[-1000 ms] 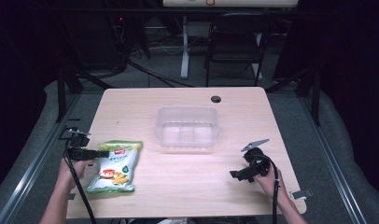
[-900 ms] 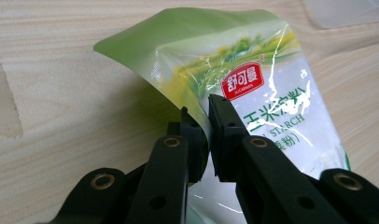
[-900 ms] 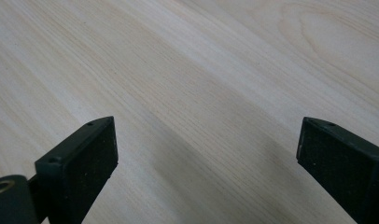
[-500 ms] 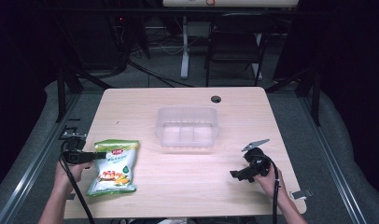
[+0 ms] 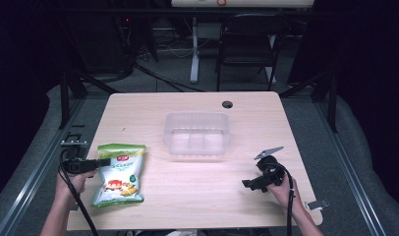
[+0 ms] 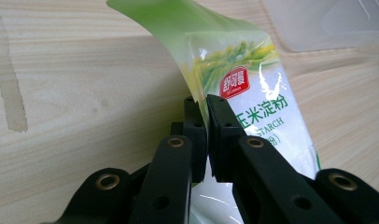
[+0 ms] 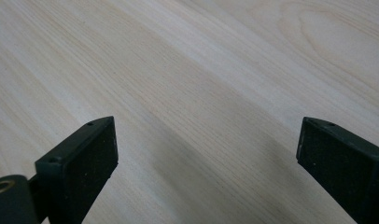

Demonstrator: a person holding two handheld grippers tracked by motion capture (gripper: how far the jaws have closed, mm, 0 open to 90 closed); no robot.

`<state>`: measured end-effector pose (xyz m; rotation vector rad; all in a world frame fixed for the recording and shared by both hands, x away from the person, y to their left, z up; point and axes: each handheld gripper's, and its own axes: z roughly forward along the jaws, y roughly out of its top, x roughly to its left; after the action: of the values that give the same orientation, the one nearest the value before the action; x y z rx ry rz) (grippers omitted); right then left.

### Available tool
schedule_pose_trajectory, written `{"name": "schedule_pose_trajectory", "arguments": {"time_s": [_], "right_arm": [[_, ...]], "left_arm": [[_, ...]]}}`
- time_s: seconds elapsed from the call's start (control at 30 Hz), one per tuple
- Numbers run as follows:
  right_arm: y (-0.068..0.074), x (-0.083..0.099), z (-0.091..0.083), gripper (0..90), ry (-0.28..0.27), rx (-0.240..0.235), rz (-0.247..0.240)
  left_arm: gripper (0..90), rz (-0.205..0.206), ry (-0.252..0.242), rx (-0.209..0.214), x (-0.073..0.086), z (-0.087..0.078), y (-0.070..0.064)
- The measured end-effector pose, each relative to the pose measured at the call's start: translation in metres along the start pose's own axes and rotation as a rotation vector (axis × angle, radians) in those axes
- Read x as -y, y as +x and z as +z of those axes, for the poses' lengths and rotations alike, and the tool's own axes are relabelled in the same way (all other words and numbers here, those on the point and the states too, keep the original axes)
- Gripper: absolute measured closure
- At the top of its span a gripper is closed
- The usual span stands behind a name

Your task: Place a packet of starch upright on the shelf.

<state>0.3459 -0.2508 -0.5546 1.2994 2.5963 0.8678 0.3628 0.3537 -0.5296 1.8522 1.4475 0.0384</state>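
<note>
Jaws of left gripper [image 6: 207, 108] clamped on thin edge of bag [image 6: 253, 116], which rises ahead of them off table [image 6: 85, 93]. Right gripper [image 7: 206, 144] jaws spread wide, nothing between. Risk: slick film slips from narrow pinch; loose contents swing bag, catch bin [image 5: 197, 135] rim. Legible: "STARCH", red logo, Chinese characters.
</note>
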Motion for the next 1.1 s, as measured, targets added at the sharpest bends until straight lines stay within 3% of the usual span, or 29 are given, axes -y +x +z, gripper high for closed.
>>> {"name": "schedule_pose_trajectory", "arguments": {"time_s": [0.17,0.43,1.1], "right_arm": [[-0.001,0.0,-0.001,4.9,0.002,-0.002,0.001],[-0.002,0.0,-0.001,4.8,0.005,0.002,-0.004],[-0.001,0.0,-0.003,4.8,0.002,0.009,-0.007]], "left_arm": [[87.8,0.041,-0.016,-0.009,-0.001,-0.006,-0.012],[88.7,0.031,-0.05,-0.001,-0.001,-0.012,-0.016],[90.0,0.083,-0.095,0.046,-0.007,-0.025,-0.035]]}}
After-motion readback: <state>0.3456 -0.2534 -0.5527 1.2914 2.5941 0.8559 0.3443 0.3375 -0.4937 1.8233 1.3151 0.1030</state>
